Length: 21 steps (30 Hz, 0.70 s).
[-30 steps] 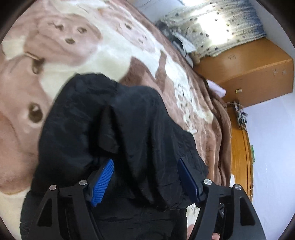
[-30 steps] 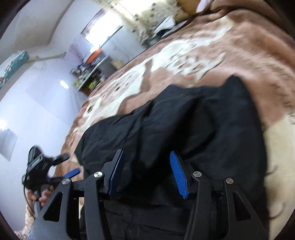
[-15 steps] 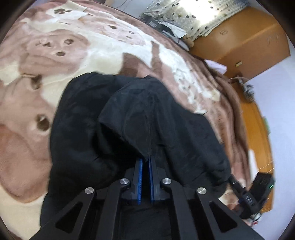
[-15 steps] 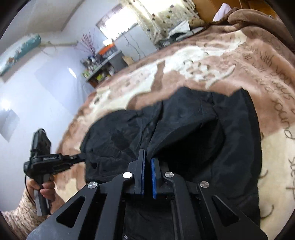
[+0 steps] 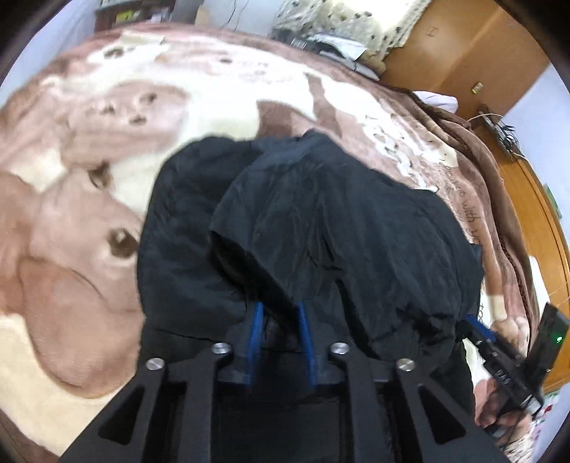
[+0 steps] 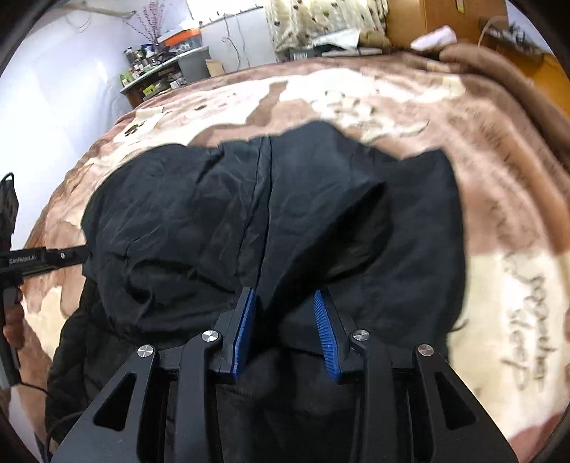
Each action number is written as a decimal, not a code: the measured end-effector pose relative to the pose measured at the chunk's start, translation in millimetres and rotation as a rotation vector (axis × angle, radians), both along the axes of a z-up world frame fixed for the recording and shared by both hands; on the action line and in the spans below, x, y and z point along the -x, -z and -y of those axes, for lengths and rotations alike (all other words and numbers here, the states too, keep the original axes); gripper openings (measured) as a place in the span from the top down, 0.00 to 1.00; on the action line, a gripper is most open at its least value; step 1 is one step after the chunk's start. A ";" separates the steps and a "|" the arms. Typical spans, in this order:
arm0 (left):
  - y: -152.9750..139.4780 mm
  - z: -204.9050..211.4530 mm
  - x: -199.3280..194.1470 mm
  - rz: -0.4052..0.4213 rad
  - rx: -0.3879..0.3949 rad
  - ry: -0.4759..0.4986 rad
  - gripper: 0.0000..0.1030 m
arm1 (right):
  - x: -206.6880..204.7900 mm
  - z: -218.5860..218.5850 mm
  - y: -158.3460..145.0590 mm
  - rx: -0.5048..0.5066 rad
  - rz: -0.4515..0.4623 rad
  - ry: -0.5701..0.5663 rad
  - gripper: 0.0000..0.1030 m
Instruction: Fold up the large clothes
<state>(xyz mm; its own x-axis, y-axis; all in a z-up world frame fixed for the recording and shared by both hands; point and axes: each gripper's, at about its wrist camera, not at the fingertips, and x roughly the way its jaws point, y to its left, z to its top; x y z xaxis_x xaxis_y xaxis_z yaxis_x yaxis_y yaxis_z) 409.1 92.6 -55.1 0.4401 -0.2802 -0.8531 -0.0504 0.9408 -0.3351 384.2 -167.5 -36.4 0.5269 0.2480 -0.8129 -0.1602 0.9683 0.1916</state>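
Observation:
A large black garment (image 5: 338, 231) lies bunched on the bed, its folded-over layer forming a loose hump. My left gripper (image 5: 279, 310) sits at the near edge of that fold. Its jaws are opening, and the black hem hangs loosely between the blue pads (image 5: 255, 327) without being pinched. In the right wrist view the same garment (image 6: 178, 213) shows a centre seam. My right gripper (image 6: 285, 299) is also opening, with a corner of the fold drooping between its pads (image 6: 322, 320). Each gripper appears at the side of the other's view: the right gripper (image 5: 498, 349) and the left gripper (image 6: 35, 260).
A brown and cream plush blanket (image 5: 89, 249) covers the bed under the garment. A wooden wardrobe (image 5: 463, 42) stands behind the bed, with a cluttered shelf (image 6: 160, 64) and a spotted curtain (image 6: 320, 21) along the back wall. A hand (image 6: 12, 320) holds the left gripper's handle.
One second ago both grippers stood wide around the fabric, then half a second ago they were pinched shut on it. Now both pairs of pads have parted again. Both views have rolled.

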 end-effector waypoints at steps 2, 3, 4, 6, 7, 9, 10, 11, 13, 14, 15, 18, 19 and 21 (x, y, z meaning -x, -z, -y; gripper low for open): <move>-17.8 -0.5 10.7 0.056 -0.037 0.006 0.40 | 7.7 2.8 -18.5 0.016 0.052 -0.001 0.55; -29.3 1.2 15.2 0.092 -0.063 0.007 0.34 | 9.8 3.6 -26.6 0.029 0.084 0.000 0.53; -38.2 3.5 17.3 0.123 -0.080 0.008 0.31 | 11.6 2.6 -36.7 0.055 0.125 0.000 0.51; -54.9 15.9 14.3 0.180 -0.116 0.038 0.29 | 10.1 -6.8 -52.2 0.136 0.192 -0.008 0.49; -59.3 25.8 8.3 0.186 -0.141 0.057 0.24 | 6.6 -13.8 -57.3 0.173 0.217 -0.017 0.42; -59.4 39.4 -3.1 0.185 -0.150 0.059 0.23 | -4.2 -28.4 -60.2 0.185 0.235 -0.042 0.30; -55.6 46.1 -9.0 0.174 -0.157 0.060 0.23 | -5.4 -32.8 -58.5 0.181 0.235 -0.043 0.30; -49.4 52.6 -15.5 0.139 -0.156 0.063 0.23 | -11.1 -40.2 -54.7 0.190 0.232 -0.037 0.30; -36.4 66.1 -24.4 0.115 -0.156 0.077 0.23 | -20.9 -52.4 -44.7 0.180 0.215 -0.062 0.30; -28.8 72.6 -27.2 0.135 -0.191 0.078 0.23 | -27.1 -57.4 -37.2 0.157 0.198 -0.076 0.30; -21.4 77.6 -30.4 0.134 -0.238 0.075 0.23 | -33.2 -60.9 -28.6 0.151 0.181 -0.072 0.30; 12.1 83.5 -39.4 0.088 -0.320 0.078 0.22 | -42.1 -72.2 -3.6 0.176 0.129 -0.096 0.30; 18.7 81.4 -39.4 0.089 -0.320 0.075 0.21 | -44.1 -71.8 7.4 0.183 0.110 -0.098 0.30; 31.0 78.5 -41.0 0.092 -0.317 0.087 0.17 | -46.8 -67.0 26.9 0.160 0.078 -0.098 0.30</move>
